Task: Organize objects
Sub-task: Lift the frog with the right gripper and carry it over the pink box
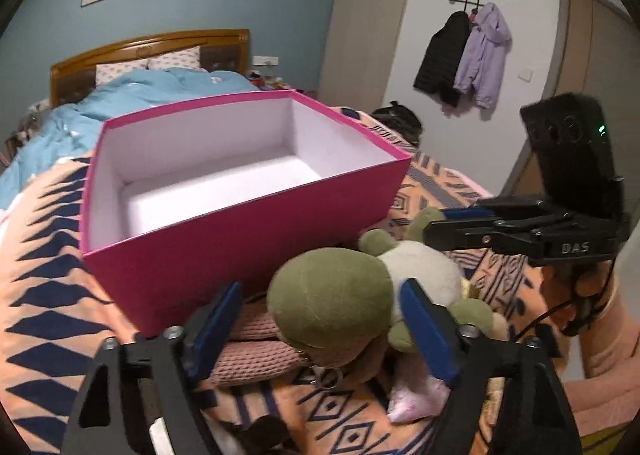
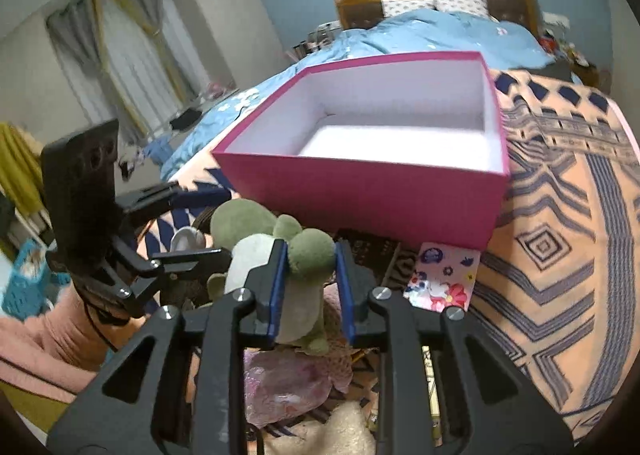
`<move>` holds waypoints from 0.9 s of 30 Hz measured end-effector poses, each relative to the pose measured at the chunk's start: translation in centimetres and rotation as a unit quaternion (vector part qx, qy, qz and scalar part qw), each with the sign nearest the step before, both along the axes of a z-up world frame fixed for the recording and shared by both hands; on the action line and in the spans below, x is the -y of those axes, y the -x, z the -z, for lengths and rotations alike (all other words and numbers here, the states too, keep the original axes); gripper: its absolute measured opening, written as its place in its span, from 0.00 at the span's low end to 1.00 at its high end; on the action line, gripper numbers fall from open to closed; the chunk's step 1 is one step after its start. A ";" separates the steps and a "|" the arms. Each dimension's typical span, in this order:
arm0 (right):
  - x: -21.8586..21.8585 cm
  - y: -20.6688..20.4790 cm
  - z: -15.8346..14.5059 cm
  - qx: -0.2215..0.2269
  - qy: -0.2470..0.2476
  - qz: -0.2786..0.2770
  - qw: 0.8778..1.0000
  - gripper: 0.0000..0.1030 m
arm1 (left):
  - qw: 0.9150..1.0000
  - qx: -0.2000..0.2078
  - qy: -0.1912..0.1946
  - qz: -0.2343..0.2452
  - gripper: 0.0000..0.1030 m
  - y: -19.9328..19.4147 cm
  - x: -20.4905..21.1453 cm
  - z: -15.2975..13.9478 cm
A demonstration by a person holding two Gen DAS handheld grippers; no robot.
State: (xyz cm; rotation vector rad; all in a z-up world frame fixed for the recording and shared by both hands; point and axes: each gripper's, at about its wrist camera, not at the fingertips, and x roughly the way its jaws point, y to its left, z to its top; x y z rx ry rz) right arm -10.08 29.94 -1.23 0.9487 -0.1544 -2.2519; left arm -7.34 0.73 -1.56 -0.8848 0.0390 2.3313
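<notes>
A green and white plush toy [image 1: 332, 295] lies on the orange patterned blanket, just in front of an empty pink box [image 1: 192, 267] with a white inside. My left gripper [image 1: 320, 285] stands open around the toy's round green head, with a gap at the left pad [image 1: 218, 319]. My right gripper [image 2: 311, 251] is shut on one green paw [image 2: 310, 255] of the plush toy [image 2: 248, 223]. In the left wrist view the right gripper [image 1: 436, 223] reaches in from the right side. The pink box [image 2: 360, 195] stands just beyond both grippers.
Under the toy lie a pink knit cloth [image 1: 256, 351], a metal ring [image 1: 326, 375] and pale pink fabric [image 1: 416, 395]. A flowered card [image 2: 440, 275] lies by the box's front. A bed with a blue duvet [image 1: 160, 95] is behind. A person's pink sleeve [image 2: 48, 335] shows at left.
</notes>
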 end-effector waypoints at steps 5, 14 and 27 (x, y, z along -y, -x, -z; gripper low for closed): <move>-0.4 -2.7 0.5 0.003 0.026 0.019 0.999 0.68 | 1.000 0.006 -0.008 0.003 0.65 -0.2 -0.2 0.0; 2.5 -3.5 1.5 -0.012 0.018 -0.021 1.000 0.69 | 1.000 0.026 -0.009 0.002 0.65 0.3 -0.2 0.0; 2.9 -3.0 -2.4 -0.057 0.005 -0.045 0.997 0.59 | 0.999 0.004 -0.045 -0.022 0.66 -1.1 1.0 -3.7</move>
